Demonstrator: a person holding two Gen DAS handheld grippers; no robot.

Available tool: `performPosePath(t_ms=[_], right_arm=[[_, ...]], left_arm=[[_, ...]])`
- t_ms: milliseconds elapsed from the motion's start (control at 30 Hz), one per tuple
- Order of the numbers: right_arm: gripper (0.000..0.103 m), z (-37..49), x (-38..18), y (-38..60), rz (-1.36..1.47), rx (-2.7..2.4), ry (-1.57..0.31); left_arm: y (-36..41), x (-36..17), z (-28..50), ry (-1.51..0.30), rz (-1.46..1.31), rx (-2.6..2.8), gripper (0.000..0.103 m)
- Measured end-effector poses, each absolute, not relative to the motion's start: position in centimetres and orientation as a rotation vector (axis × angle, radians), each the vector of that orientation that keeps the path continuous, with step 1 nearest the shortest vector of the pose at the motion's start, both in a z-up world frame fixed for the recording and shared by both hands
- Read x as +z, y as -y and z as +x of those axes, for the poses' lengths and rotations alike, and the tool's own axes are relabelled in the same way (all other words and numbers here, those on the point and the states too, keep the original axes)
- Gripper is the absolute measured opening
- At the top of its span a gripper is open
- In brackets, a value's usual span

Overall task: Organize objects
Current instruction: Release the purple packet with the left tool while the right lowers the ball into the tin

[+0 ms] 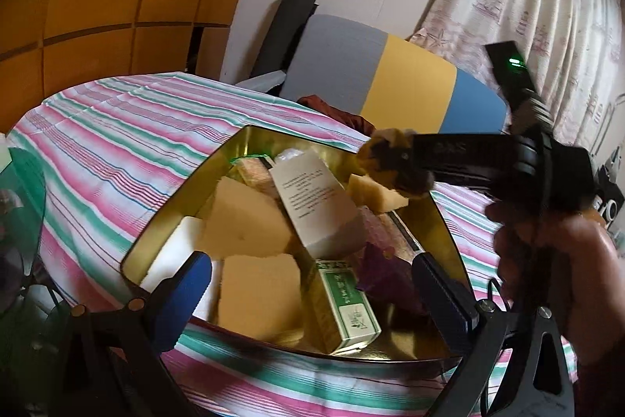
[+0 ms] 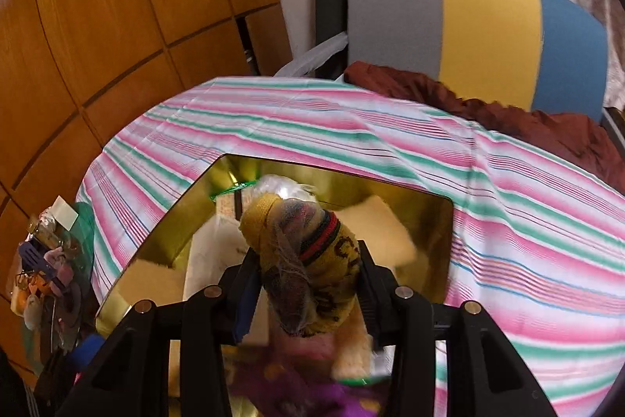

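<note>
- Knit bundle [image 2: 308, 260]: yellow knit fabric with a red-black band, wrapped in thin mesh. It sits between the right gripper [image 2: 308, 284] jaws, over the gold tin [image 2: 437, 221].
- Right jaws are nearly closed and pinching the bundle at its middle; the pads press both flanks, and the free end sticks out ahead of the jaws.
- Handling, as I judge it: light, soft and compressible, not fragile. The mesh looks snaggy and could catch on a pad at release. The mid-body grip is fine; gripping nearer the end risks it folding and slipping out.
- Left gripper [image 1: 312, 284]: jaws fully spread with nothing between the blue pads. It hangs over the near rim of the tin.
- Beyond the left jaws, inside the tin: white box [image 1: 316, 198] lying tilted across the pile, tan foam blocks [image 1: 258, 292], and a green carton [image 1: 347, 307] just ahead between the jaws.
- A purple item [image 1: 383, 272] lies by the left gripper's right pad. I can't tell what it is.
- The tin is crowded, with little bare floor. A drop from the right jaws lands on top of the pile, probably on the box or foam, and could roll.
- Striped tablecloth [image 2: 527, 221] runs all round the tin; chair back [image 2: 468, 26] is well beyond it, out of the way.
- Clutter on a side shelf [image 2: 47, 260] lies well left of the right jaws, not in the path.
- The right gripper body and a hand [image 1: 554, 253] sit right of the left jaws, close by: collision risk if both go in.
</note>
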State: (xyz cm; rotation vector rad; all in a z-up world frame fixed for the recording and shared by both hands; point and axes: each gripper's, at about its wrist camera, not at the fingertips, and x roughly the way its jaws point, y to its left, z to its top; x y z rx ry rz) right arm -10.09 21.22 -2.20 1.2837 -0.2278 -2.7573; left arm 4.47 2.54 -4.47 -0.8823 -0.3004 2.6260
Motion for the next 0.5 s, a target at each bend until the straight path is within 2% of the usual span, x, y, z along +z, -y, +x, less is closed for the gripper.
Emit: performPosePath(t_ms=[233, 367, 500], right_arm=[[0.057, -11.7, -3.5, -20.7, 1.344, -2.739, 0.228], [0.080, -10.0, -2.1, -21.4, 1.230, -2.792, 0.250], [0.080, -6.9, -0.5, -22.6, 1.095, -2.879, 0.284]], left_arm=[[-1.5, -4.5, 4.1, 0.337, -0.926, 2.639, 0.103], [-1.1, -4.4, 4.1, 0.347, -0.948, 2.664, 0.103], [-1.2, -4.1, 4.1, 0.332, -0.965, 2.698, 0.103]])
